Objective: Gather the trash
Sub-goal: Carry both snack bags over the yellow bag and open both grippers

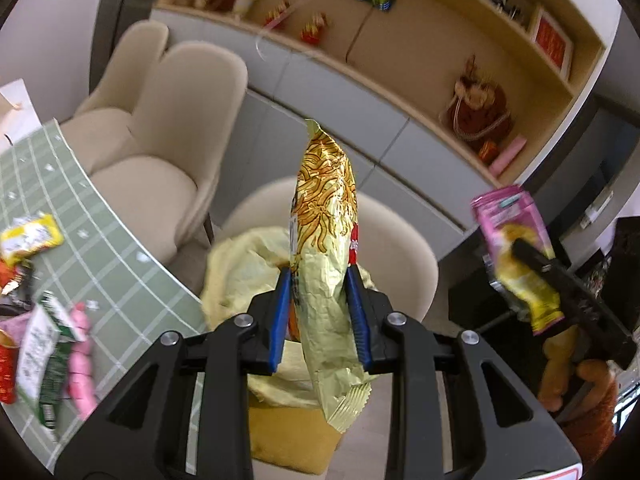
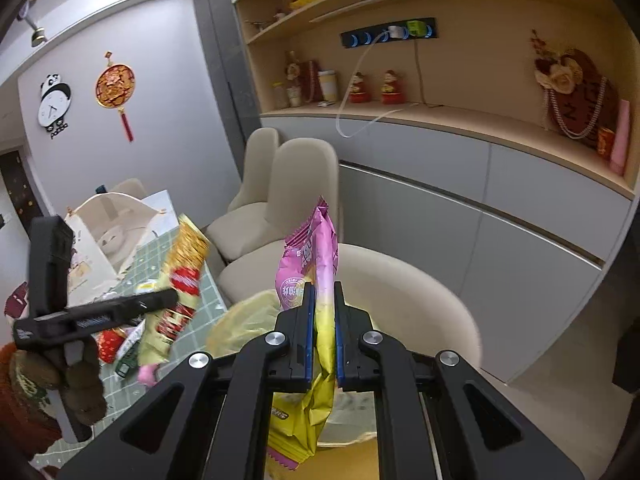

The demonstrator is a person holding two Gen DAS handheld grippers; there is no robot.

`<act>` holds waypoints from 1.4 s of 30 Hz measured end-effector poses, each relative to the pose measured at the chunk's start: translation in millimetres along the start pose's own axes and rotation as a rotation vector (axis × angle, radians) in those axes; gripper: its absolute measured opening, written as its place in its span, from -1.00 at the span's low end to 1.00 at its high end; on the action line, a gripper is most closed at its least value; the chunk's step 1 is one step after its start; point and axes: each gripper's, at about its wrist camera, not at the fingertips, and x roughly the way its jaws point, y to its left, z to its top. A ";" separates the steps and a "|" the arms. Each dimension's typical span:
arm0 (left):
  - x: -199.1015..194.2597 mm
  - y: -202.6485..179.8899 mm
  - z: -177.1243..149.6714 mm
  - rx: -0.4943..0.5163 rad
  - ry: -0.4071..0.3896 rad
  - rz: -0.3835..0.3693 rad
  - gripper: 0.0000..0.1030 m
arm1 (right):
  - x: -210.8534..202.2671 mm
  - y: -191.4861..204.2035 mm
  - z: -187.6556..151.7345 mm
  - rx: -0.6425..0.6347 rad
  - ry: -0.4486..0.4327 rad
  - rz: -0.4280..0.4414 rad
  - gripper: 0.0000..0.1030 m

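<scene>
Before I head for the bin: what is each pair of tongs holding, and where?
Left tongs: crinkled gold noodle-print snack wrapper, pinched across its lower middle. Right tongs: pink-and-yellow foil packet, pinched mid-length.

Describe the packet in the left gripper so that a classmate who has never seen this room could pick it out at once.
Find the green checked table strewn with wrappers; just past its edge, over a yellow-lined bin, two grippers each hold a packet. The left gripper clamps the gold packet, printed with noodles and a red logo. The other packet is pink and yellow.
</scene>
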 end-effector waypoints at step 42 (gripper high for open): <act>14.7 52.4 -20.3 -0.155 0.055 0.213 0.00 | 215.7 27.4 -65.8 0.054 0.393 0.236 -0.82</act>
